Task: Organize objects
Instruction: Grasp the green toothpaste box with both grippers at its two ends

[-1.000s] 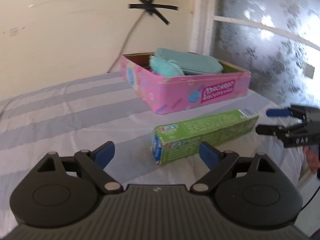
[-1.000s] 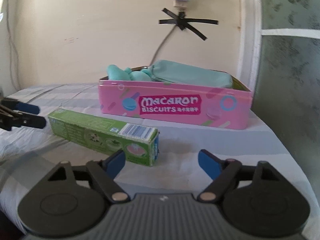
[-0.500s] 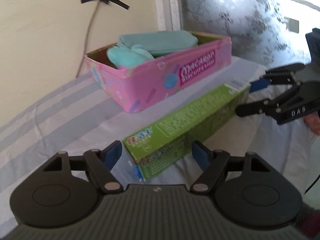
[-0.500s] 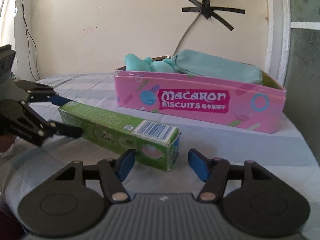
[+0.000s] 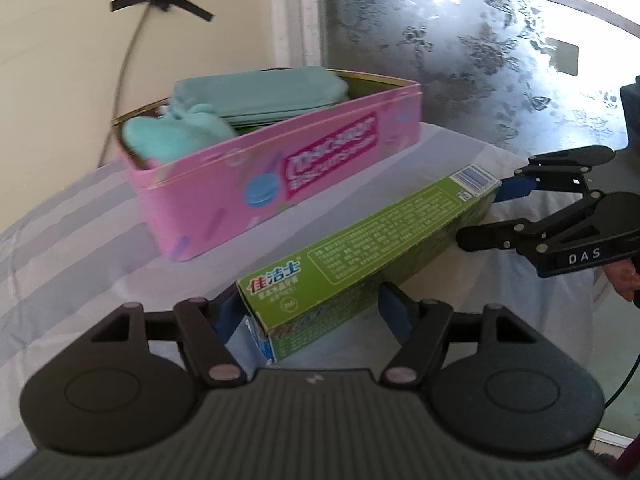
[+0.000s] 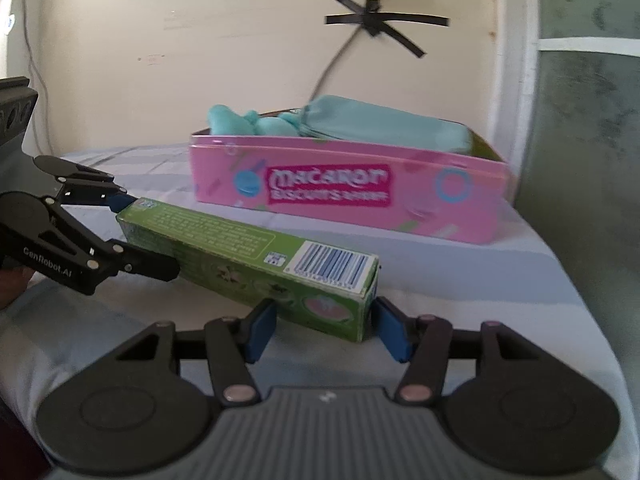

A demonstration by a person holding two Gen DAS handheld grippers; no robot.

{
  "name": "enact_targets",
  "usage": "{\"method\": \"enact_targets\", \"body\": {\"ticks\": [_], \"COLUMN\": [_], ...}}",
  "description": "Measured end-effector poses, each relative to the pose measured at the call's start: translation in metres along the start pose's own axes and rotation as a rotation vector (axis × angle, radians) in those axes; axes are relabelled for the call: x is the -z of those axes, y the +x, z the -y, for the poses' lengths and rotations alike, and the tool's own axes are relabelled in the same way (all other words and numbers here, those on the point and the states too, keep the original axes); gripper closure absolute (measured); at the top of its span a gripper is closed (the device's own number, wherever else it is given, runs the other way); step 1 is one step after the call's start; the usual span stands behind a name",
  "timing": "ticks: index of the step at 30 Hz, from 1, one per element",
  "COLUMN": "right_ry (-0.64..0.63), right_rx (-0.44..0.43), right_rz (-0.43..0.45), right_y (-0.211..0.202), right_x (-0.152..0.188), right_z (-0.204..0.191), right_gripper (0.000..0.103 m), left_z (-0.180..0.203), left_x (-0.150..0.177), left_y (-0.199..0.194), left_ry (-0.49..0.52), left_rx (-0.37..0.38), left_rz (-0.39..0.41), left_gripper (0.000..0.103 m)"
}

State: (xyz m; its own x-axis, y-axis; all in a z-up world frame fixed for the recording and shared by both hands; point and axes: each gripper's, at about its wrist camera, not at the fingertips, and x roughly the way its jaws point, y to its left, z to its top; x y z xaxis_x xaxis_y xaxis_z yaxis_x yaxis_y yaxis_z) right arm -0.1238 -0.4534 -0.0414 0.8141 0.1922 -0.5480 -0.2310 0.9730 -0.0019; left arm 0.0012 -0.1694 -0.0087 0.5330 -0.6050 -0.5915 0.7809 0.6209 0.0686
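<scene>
A long green toothpaste box (image 5: pixel 372 240) (image 6: pixel 244 256) lies on the striped cloth in front of a pink biscuit tin (image 5: pixel 256 184) (image 6: pixel 344 196). The tin holds a teal pouch (image 6: pixel 384 128) and teal soft items. My left gripper (image 5: pixel 310 314) (image 6: pixel 140 234) has the box's logo end between its blue pads; its jaws are closing and the pads touch the box's sides. At the barcode end, my right gripper (image 6: pixel 324 332) (image 5: pixel 488 212) is likewise closing, with a pad against each side of the box.
A cream wall with a taped cable (image 6: pixel 372 20) rises behind the tin. A frosted patterned window (image 5: pixel 480 60) stands to the right. A person's hand (image 5: pixel 624 280) holds the right gripper. The cloth's edge drops away near both grippers.
Both grippers have moved in onto the ends of the green box and their jaws have narrowed from wide open until the pads meet its sides. The left one also swung and rolled.
</scene>
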Motion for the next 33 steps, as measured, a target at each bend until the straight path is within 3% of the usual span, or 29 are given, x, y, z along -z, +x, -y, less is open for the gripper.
{"method": "enact_targets", "body": {"ticks": [18,24,33], "right_ry": [-0.025,-0.016,-0.03], "right_rx": [0.042,0.041,0.041], "right_rz": [-0.057,-0.055,-0.039], "right_y": [-0.025,-0.017,-0.015], "right_x": [0.004,0.007,0.008], "right_z": [-0.012,-0.016,-0.015], "right_gripper": [0.048,0.038,0.036], "left_z": [0.022,0.026,0.029], "left_x": [0.012,0.013,0.014], "left_y": [-0.019,-0.015,-0.014], "left_ry": [-0.001,0.021,0.038], "left_rx": [0.013,-0.005,-0.02], "left_rz": [-0.008,-0.006,-0.007], "left_gripper": [0.03,0.029,0.026]}}
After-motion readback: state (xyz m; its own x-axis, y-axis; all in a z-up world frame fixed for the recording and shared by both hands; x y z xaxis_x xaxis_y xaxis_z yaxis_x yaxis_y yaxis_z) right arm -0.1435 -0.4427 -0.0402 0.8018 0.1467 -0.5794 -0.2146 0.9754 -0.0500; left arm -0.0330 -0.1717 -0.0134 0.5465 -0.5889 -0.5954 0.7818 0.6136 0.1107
